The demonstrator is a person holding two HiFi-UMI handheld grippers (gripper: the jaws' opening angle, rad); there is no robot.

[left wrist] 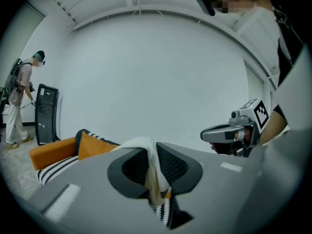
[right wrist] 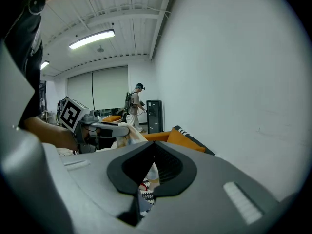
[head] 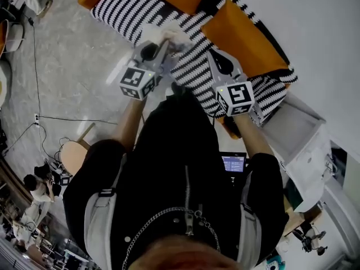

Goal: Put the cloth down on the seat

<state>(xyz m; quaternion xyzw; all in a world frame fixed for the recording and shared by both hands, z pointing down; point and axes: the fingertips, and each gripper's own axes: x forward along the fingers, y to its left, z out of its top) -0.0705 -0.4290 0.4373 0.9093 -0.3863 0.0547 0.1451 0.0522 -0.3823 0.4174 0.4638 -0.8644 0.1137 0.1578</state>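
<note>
Twice gripping the cream cloth (left wrist: 141, 144) in the air over the orange-and-striped seat (head: 121, 9), pinching one fold between the nearly closed jaws of the left gripper (left wrist: 152, 172) and a pale edge between the narrow jaws of the right gripper (right wrist: 151, 167), side by side

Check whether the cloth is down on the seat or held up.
Held up. The left tongs pinch a pale fold of the cloth, and the striped seat lies beneath it.
</note>
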